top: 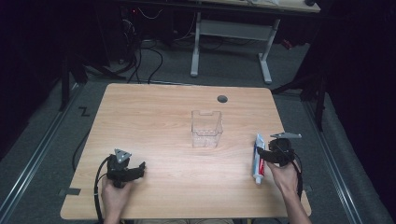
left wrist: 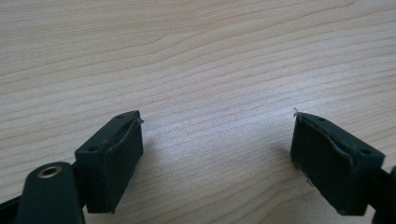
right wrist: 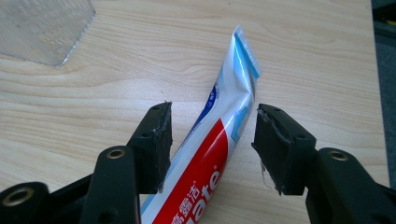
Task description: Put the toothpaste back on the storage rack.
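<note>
Jaws straddle red-white-blue toothpaste tube [right wrist: 219,140], crimped end creased.

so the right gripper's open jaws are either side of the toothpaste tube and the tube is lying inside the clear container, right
Not quite. The right gripper does have its jaws open on either side of the toothpaste tube, but the tube is not inside the clear container. The high view shows it lying flat on the table, to the right of the container and apart from it.

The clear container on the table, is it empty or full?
Empty, it seems. The clear container stands upright, and the table shows through its walls.
</note>
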{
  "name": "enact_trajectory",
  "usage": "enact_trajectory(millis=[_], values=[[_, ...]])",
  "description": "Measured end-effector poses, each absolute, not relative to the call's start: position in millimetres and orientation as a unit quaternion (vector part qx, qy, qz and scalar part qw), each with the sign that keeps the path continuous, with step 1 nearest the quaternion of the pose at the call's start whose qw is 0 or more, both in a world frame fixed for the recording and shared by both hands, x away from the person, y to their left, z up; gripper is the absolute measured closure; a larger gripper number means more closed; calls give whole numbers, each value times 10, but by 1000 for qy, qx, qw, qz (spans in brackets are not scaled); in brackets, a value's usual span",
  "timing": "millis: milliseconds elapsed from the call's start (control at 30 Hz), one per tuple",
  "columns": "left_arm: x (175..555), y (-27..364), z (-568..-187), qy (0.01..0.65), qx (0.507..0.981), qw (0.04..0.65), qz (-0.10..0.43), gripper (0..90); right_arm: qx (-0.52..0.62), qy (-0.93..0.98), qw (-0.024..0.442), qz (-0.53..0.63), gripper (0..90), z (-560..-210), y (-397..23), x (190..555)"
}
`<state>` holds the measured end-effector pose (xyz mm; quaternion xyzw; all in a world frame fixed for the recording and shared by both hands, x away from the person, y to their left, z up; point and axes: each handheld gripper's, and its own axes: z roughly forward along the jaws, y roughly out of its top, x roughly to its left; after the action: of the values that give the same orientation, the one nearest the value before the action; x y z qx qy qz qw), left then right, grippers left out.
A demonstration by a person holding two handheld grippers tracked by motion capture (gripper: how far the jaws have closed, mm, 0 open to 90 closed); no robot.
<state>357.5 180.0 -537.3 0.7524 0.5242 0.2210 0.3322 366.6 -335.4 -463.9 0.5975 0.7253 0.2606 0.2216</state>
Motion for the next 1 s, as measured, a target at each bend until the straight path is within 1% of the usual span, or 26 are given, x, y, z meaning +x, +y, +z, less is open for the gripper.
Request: enact_trajectory(millis=[333, 533, 733, 1000], values=[[3575, 1799, -5373, 524, 752, 332, 221, 172, 608, 727, 209, 240, 479, -4685, -3330, 3829], [3575, 1800, -5373, 524, 752, 332, 221, 172, 609, 727, 220, 228, 482, -4667, -3324, 3888], [3575, 1799, -5373, 524, 752, 332, 221, 173, 623, 725, 201, 212, 476, -4741, -3358, 3986], [3575, 1799, -5373, 524, 752, 332, 221, 173, 631, 727, 186, 196, 471, -4793, -3319, 4127]])
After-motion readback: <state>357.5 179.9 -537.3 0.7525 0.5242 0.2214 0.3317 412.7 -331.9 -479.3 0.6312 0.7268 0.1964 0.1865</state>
